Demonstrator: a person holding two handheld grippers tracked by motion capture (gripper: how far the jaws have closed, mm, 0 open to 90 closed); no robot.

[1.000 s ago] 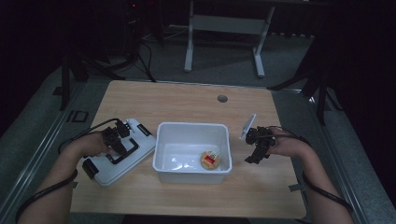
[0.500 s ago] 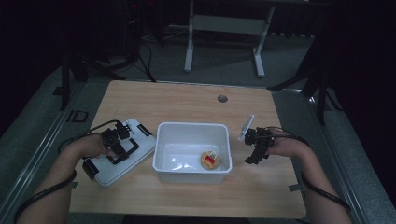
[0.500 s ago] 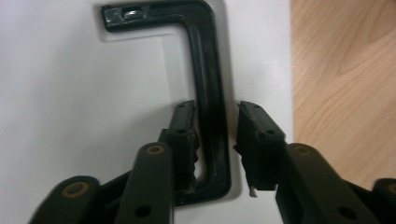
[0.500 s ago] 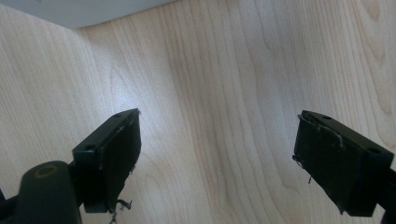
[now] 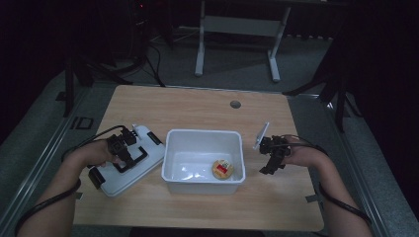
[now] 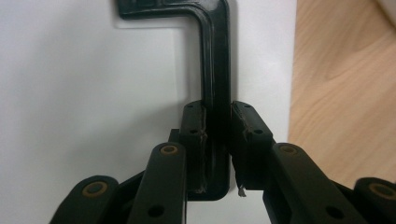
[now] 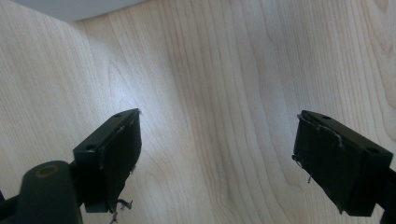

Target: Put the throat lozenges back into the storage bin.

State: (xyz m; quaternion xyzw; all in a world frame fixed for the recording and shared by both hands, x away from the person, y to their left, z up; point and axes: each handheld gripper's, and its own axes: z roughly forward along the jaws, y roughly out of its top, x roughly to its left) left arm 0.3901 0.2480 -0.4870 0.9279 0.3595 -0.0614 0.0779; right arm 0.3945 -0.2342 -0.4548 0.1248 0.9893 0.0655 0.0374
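Lid, white with a black handle, flat on the wooden table just left of the white bin. In the left gripper view the handle's straight bar runs up between the two pads, which press on it from both sides; above them the bar bends off to the left. White lid surface lies left of and beneath the fingers; bare wood shows to their right. Left gripper has just been closing its jaws, with the handle bar between them, and now clamps it.

Bin sits right of the lid, open-topped, almost touching the lid's near corner. Inside it, toward the right wall, a small round container with a yellow and red top.

Right gripper on the far side of the bin, near its right wall. In the right gripper view the jaws stand wide apart, nothing between them but wood grain; an edge of the bin shows above the fingers, top left.

Person's forearms enter from the bottom edge, one to each gripper.
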